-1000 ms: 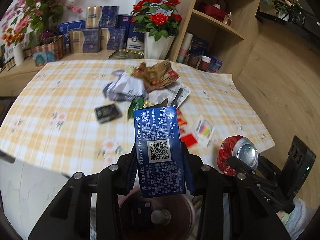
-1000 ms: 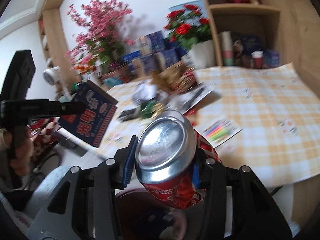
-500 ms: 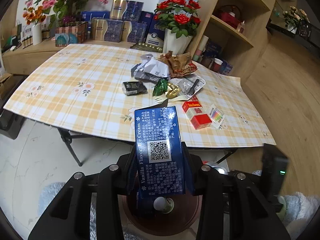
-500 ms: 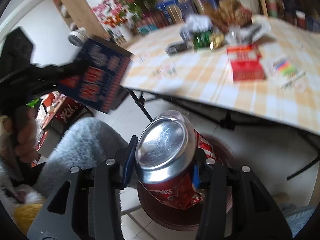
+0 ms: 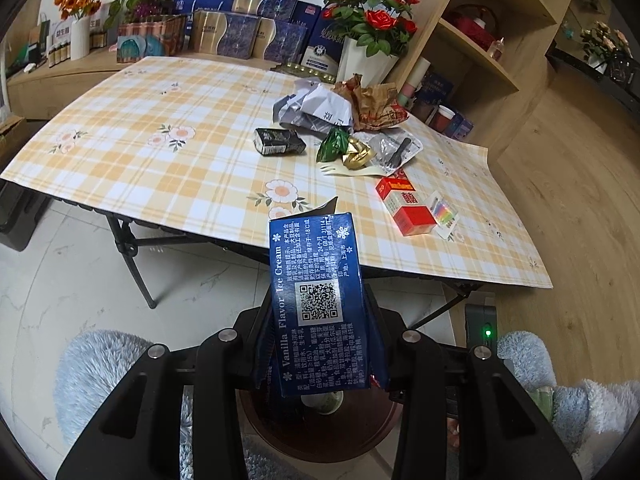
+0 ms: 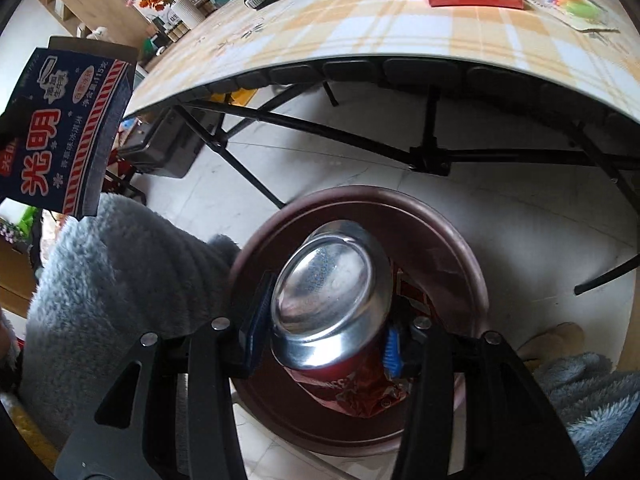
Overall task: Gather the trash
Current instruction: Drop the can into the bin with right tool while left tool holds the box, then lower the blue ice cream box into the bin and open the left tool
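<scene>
The right gripper (image 6: 326, 336), its fingers pinching the crushed red can (image 6: 332, 312), hangs directly above the round brown bin (image 6: 460, 248) on the floor, while the left gripper (image 5: 318, 344), clamping the blue ice cream box (image 5: 316, 300), is over the same bin (image 5: 320, 436).

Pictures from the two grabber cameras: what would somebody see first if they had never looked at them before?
First, the crushed red can filling the right view, pinched in the right gripper straight above the round dark-red bin. Next, the blue ice cream box clamped in the left gripper, also over the bin. Behind it, a trash pile sits on the yellow checked table.
</scene>
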Demonstrator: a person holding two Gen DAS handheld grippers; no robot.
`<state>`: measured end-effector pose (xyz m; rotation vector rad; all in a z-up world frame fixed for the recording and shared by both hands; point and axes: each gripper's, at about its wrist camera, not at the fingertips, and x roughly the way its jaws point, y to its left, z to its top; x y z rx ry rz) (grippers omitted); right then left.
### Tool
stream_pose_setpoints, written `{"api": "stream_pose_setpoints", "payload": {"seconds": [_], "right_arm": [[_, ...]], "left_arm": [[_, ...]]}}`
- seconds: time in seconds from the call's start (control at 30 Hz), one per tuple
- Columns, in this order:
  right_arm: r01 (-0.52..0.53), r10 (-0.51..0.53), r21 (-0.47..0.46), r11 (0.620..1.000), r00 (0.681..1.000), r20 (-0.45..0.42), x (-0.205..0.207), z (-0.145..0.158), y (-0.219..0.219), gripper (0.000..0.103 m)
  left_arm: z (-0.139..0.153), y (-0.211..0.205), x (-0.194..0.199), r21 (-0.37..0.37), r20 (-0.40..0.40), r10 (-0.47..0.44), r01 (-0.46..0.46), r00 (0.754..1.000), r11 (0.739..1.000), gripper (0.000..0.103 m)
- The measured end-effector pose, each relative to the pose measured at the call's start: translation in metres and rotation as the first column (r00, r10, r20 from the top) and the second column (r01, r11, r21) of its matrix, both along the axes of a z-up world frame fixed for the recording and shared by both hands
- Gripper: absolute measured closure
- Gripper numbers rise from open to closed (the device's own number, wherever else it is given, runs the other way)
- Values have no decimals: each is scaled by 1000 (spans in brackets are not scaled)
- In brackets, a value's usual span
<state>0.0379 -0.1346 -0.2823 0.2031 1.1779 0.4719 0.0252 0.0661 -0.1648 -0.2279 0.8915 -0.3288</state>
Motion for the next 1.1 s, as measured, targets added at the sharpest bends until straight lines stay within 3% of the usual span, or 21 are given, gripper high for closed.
{"api": "stream_pose_setpoints", "payload": {"seconds": [0.13, 0.27, 0.37, 0.43, 0.6, 0.77, 0.9, 1.1], "right_arm": [[26, -26, -2, 1000, 999, 29, -2, 9, -9, 36], [59, -60, 11, 998, 994, 91, -8, 29, -23, 32], [90, -91, 15, 996, 982, 167, -11, 49, -30, 17], [123, -119, 2, 992, 959, 259, -16, 70, -37, 8], [209, -168, -46, 977, 883, 438, -22, 110, -57, 6], [343, -231, -95, 935, 788, 571, -28, 132, -92, 6], [438, -307, -98, 894, 755, 580, -28, 125, -117, 6], [524, -408, -75, 849, 738, 537, -29, 102, -139, 6]], "left_arm": [[-4, -2, 1, 3, -8, -3, 3, 1000, 1000, 64], [-7, -4, 1, 5, -12, -8, 8, 1000, 1000, 64], [-8, -5, 1, 12, -14, -12, 12, 1000, 1000, 64], [-9, -7, 0, 19, -15, -17, 18, 1000, 1000, 64], [-12, -22, -1, 62, -4, -86, 87, 996, 994, 64], [-15, -47, -2, 167, 53, -237, 225, 970, 960, 64], [-24, -63, 2, 177, 92, -341, 321, 936, 930, 64], [-54, -97, 3, 247, 12, -455, 438, 891, 864, 64]]}}
